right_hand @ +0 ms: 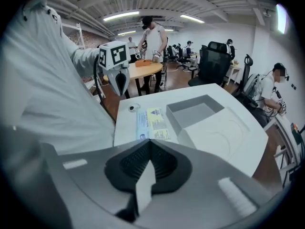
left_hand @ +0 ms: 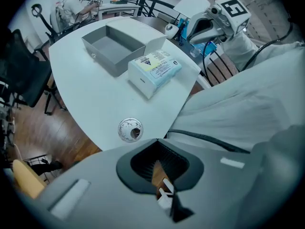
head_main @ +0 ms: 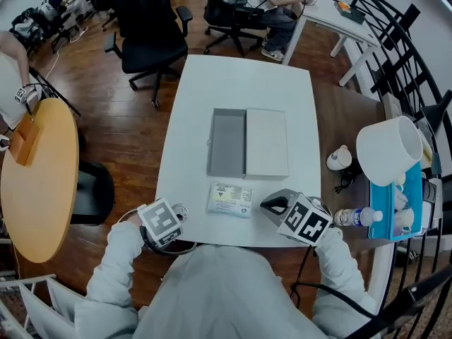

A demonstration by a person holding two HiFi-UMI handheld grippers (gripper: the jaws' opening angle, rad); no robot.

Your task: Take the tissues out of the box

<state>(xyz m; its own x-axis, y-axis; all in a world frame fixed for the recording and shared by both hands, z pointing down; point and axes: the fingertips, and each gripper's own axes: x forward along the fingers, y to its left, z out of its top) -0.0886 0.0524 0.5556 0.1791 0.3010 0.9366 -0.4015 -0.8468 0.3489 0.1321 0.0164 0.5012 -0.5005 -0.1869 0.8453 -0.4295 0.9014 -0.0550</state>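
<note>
The left gripper [head_main: 167, 222] hovers just off the near left corner of the white rectangular desk [head_main: 240, 83], and the right gripper [head_main: 278, 205] is over the near right corner. Both have their jaws pressed together with nothing between them. The soft plastic-wrapped tissue pack with a printed label [head_main: 230, 199] lies flat by the near edge between them, touching neither. It is outside the open grey rectangular box [head_main: 227, 143] at the desk's middle.

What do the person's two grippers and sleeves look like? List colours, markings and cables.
The left gripper and right gripper have grey bodies with black ribbed pads inside. Each carries a white cube with black square markers. A dark cable trails from each. The person wears pale grey long sleeves.
</note>
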